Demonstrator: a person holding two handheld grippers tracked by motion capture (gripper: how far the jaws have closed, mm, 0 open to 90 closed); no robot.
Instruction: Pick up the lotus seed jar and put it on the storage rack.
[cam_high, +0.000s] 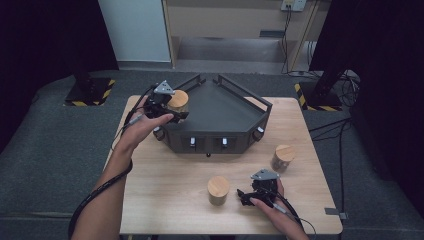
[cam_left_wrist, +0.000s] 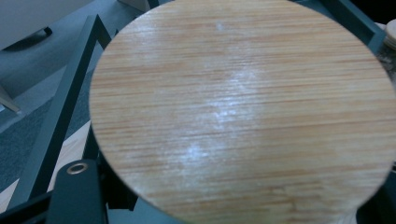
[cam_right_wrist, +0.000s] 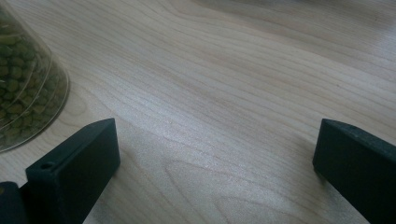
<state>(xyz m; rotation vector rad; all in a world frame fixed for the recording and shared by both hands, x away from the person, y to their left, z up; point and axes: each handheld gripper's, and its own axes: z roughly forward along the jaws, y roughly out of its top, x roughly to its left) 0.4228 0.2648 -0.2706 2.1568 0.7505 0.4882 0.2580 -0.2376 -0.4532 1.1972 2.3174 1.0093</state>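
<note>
A jar with a round wooden lid (cam_high: 178, 99) hangs at the left rim of the dark railed tray (cam_high: 223, 108), and my left gripper (cam_high: 175, 114) is shut on it. In the left gripper view the wooden lid (cam_left_wrist: 243, 107) takes up most of the picture, with the tray's rail (cam_left_wrist: 63, 98) to its left. My right gripper (cam_high: 242, 197) rests low over the table's front right part, open, with bare wood between its jaws (cam_right_wrist: 215, 163). A second jar (cam_high: 218, 190) stands just left of it; it holds green pellets (cam_right_wrist: 21, 84).
A third wood-lidded jar (cam_high: 283, 158) stands on the wooden table (cam_high: 165, 190) at the right, behind the right gripper. The tray sits at the table's back middle, with knobs along its front wall (cam_high: 207, 142). Grey floor surrounds the table.
</note>
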